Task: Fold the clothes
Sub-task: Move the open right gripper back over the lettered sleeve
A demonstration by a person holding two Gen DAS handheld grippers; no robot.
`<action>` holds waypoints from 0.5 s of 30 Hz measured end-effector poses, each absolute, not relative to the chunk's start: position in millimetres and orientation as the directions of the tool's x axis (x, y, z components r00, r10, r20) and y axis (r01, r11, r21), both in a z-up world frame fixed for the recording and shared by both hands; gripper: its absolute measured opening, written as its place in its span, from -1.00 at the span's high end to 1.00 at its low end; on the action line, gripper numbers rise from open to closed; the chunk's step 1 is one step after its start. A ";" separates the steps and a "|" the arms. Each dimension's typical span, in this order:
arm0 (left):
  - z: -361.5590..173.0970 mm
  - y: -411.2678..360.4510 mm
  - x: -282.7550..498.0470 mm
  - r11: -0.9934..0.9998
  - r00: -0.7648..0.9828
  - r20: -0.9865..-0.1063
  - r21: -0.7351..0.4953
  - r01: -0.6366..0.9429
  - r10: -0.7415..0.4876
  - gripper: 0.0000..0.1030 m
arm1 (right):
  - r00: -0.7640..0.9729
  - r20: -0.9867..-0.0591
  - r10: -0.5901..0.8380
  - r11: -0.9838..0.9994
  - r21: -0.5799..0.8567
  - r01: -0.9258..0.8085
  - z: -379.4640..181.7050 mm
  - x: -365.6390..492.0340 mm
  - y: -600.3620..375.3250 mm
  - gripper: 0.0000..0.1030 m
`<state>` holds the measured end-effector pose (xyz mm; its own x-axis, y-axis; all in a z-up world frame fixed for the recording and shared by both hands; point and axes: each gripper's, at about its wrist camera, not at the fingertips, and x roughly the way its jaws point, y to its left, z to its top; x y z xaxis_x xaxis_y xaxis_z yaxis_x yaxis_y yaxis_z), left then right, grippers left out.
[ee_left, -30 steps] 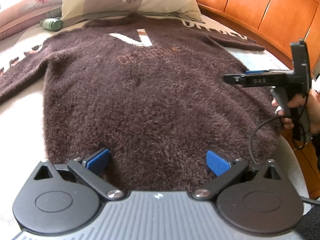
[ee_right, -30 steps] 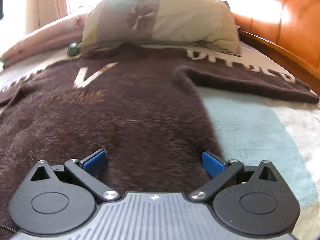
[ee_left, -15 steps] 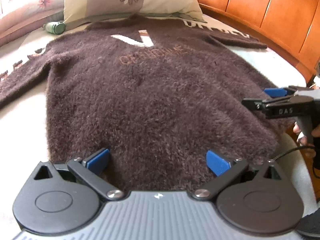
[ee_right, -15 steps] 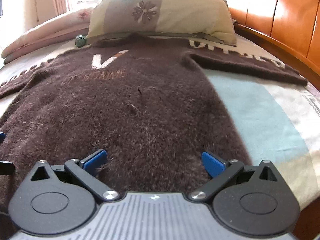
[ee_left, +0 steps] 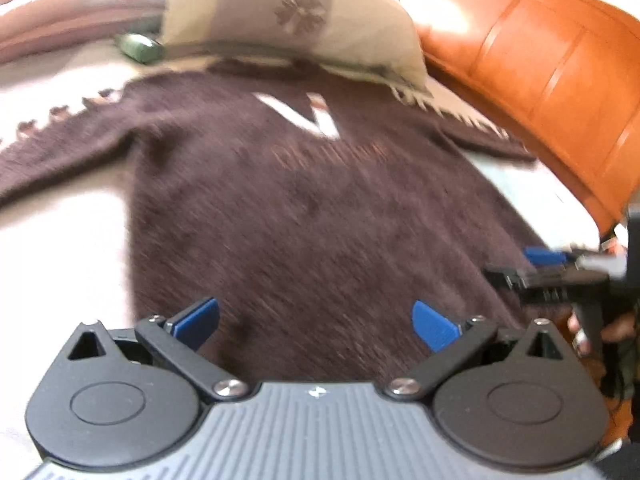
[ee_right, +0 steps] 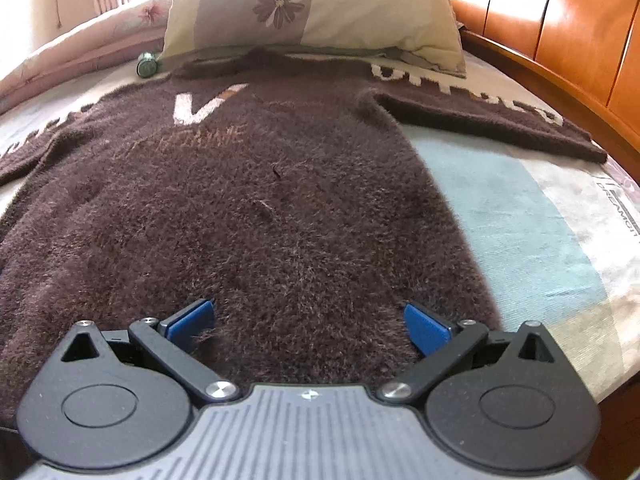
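The left tongs (ee_left: pixel 316 322) stand wide, blue pads spread over the sweater's (ee_left: pixel 320 216) lower hem, holding nothing. The right tongs (ee_right: pixel 308 320) are just as wide and empty, low over the hem near the sweater's right edge; they also show at the right border of the left wrist view, held in a hand (ee_left: pixel 612 328) and seen from the side.

The brown fuzzy sweater lies flat and face up on the bed (ee_right: pixel 520 216), neck toward the pillow (ee_right: pixel 320 4), both sleeves spread out sideways (the right sleeve (ee_right: pixel 492 120) reaches toward the wooden headboard (ee_right: pixel 568 28)). No fold shows yet, so I judge this to be the opening step: both tongs lined up at the hem for a first grip. The next move calls for lowering each pair until the pads straddle the hem edge, then closing on both layers; the thick pile could let only the top layer be caught.

The bed has a pale patterned cover with a blue-grey band. A small green bottle (ee_right: pixel 147 65) lies beside the pillow, and a pink quilt (ee_right: pixel 80 44) is bunched at the far left. The left wrist view is blurred.
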<state>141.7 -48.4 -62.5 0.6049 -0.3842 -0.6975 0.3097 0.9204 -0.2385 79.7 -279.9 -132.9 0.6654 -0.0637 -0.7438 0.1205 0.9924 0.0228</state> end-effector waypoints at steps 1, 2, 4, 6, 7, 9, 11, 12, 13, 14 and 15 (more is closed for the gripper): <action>-58.9 -46.7 144.1 0.921 0.616 -0.689 -0.238 0.307 -0.383 -0.99 | 0.662 -0.747 -0.058 0.993 0.028 0.118 -131.9 79.8 -280.3 -1.00; -55.4 -45.0 146.5 0.922 0.626 -0.680 -0.237 0.305 -0.382 -0.99 | 0.660 -0.750 -0.050 0.993 0.034 0.115 -130.7 79.7 -281.1 -1.00; -49.5 -44.1 150.8 0.924 0.645 -0.664 -0.231 0.304 -0.379 -0.99 | 0.661 -0.749 -0.036 0.993 0.049 0.109 -127.7 79.0 -283.8 -1.00; -48.9 -50.5 152.7 0.924 0.652 -0.658 -0.216 0.316 -0.377 -0.99 | 0.685 -0.728 -0.011 0.991 0.086 0.107 -121.2 77.3 -292.0 -1.00; -49.9 -55.3 153.2 0.922 0.652 -0.656 -0.209 0.325 -0.379 -0.99 | 0.699 -0.715 0.002 0.989 0.106 0.106 -117.6 76.5 -296.5 -1.00; -52.4 -65.2 153.8 0.917 0.649 -0.654 -0.198 0.347 -0.387 -0.99 | 0.733 -0.680 0.023 0.982 0.153 0.111 -109.5 77.1 -311.3 -1.00; -57.5 -77.5 152.9 0.909 0.637 -0.663 -0.177 0.377 -0.393 -0.99 | 0.763 -0.645 0.030 0.972 0.197 0.129 -102.7 81.6 -333.2 -1.00; -60.3 -83.7 152.3 0.907 0.632 -0.670 -0.161 0.389 -0.389 -0.99 | 0.772 -0.635 0.022 0.965 0.214 0.148 -100.3 85.6 -346.2 -1.00; -62.8 -88.7 152.1 0.905 0.628 -0.675 -0.147 0.399 -0.387 -0.99 | 0.778 -0.628 0.010 0.958 0.229 0.173 -98.4 90.1 -359.9 -1.00; -65.0 -93.2 152.1 0.903 0.624 -0.680 -0.136 0.409 -0.385 -0.99 | 0.781 -0.624 -0.007 0.951 0.236 0.198 -96.7 95.6 -374.0 -1.00; -67.3 -97.7 152.1 0.900 0.620 -0.685 -0.124 0.418 -0.382 -0.99 | 0.786 -0.618 -0.026 0.945 0.241 0.221 -95.7 100.4 -388.5 -1.00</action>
